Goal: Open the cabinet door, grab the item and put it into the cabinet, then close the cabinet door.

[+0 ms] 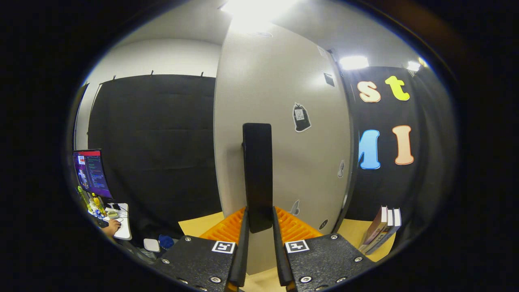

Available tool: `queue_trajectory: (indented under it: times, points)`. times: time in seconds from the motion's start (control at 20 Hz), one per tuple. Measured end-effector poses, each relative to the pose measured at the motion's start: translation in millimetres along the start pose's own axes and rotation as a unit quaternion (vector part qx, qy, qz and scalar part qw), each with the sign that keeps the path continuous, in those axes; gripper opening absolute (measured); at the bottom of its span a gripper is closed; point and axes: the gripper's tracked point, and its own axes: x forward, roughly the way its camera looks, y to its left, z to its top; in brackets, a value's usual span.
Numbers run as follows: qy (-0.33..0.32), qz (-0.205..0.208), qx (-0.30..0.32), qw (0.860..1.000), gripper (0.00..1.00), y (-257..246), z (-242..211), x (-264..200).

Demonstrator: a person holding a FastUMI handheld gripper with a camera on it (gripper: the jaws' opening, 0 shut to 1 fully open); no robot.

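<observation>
Gripping the black handle (257, 174) of the cabinet door (284, 134), the gripper (259, 227) has both fingers pressed on it.

Leaning books (383, 229) on a tan table (198, 224); far off, a lit monitor (91, 172).
</observation>
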Motion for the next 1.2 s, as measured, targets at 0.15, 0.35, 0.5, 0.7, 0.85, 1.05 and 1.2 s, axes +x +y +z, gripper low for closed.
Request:
queue_trajectory:
  times: [0.15,0.35,0.5,0.7,0.85,1.05,1.2]
  points:
    - [0.002,-0.035,0.004,0.999,0.35,-11.2,-2.5,-6.8]
    - [0.003,-0.080,0.024,0.997,0.56,-25.0,-2.8,-24.1]
    - [-0.005,-0.115,-0.006,0.993,0.61,-38.4,0.1,-38.6]
    - [-0.011,-0.151,0.018,0.988,0.70,-51.6,-3.8,-46.3]
    - [-0.028,-0.196,0.045,0.979,0.73,-57.1,-4.3,-53.3]
    - [-0.067,-0.290,0.026,0.954,0.84,-69.0,-9.1,-68.8]
    - [-0.063,-0.349,0.016,0.935,0.87,-63.6,-32.7,-75.0]
